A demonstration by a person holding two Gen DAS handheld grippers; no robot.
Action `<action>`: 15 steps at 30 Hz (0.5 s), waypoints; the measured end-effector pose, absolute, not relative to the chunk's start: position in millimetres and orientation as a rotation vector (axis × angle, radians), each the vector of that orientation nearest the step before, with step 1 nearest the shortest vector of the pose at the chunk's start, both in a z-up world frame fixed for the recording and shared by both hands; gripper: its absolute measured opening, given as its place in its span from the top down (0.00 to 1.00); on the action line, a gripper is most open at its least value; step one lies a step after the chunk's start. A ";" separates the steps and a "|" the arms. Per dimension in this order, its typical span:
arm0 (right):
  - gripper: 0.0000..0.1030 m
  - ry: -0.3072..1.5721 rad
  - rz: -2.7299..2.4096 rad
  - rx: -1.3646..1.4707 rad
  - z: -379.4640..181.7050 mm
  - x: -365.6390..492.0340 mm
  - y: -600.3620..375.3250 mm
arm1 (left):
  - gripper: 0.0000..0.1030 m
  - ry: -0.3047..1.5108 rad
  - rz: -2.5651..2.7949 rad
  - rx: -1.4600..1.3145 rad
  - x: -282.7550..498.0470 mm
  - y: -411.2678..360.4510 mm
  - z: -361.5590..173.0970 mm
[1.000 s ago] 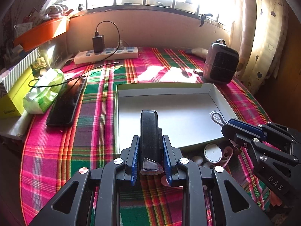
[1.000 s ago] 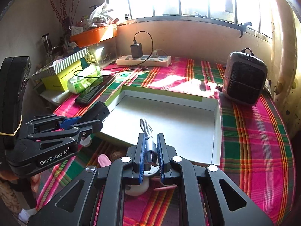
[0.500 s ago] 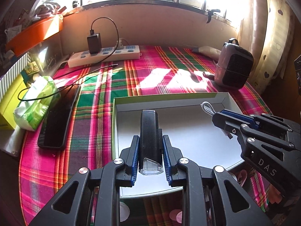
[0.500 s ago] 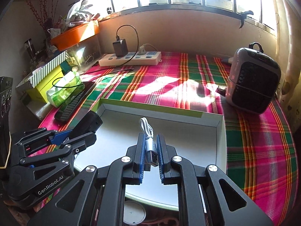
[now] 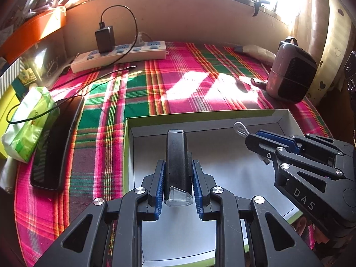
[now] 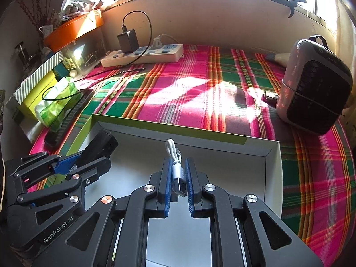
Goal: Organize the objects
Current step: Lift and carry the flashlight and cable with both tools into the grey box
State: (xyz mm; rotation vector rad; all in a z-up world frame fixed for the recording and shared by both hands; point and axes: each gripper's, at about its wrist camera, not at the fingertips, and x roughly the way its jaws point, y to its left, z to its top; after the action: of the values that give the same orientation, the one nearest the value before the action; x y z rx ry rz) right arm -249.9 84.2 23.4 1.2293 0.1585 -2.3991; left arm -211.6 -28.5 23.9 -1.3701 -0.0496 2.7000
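Two grippers are held over a shallow white box (image 5: 222, 171) with a green outer rim, which lies on a plaid cloth (image 5: 189, 84). The left gripper (image 5: 178, 178) is clamped on a black device (image 5: 176, 155) with a clear cap at its near end; the device is pointed toward the box's far wall and is seen above the box floor near the left side. The right gripper (image 6: 179, 180) is closed on a white USB cable (image 6: 175, 166), its metal plug lying between the blue pads and a loop sticking out past the fingertips, over the box's far half. Whether either item touches the box floor cannot be told.

Left of the box, a black phone (image 5: 55, 142) lies on the cloth, with a green tissue pack (image 5: 29, 122) just beside it. A power strip (image 5: 120, 55) with a black charger (image 5: 104, 39) plugged in is set near the back wall. A small heater (image 6: 316, 91) stands at the far right, well apart from the box.
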 end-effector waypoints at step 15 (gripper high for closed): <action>0.87 0.171 -2.392 1.272 12.7 -259.6 83.9 | 0.79 -0.041 2.689 -1.401 -221.9 -27.6 14.4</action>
State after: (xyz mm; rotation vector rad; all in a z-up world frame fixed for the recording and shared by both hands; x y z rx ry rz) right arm -259.6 83.9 12.7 1.2716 0.1706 -2.3923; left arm -221.8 -27.6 14.4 -1.4005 -0.0409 2.6888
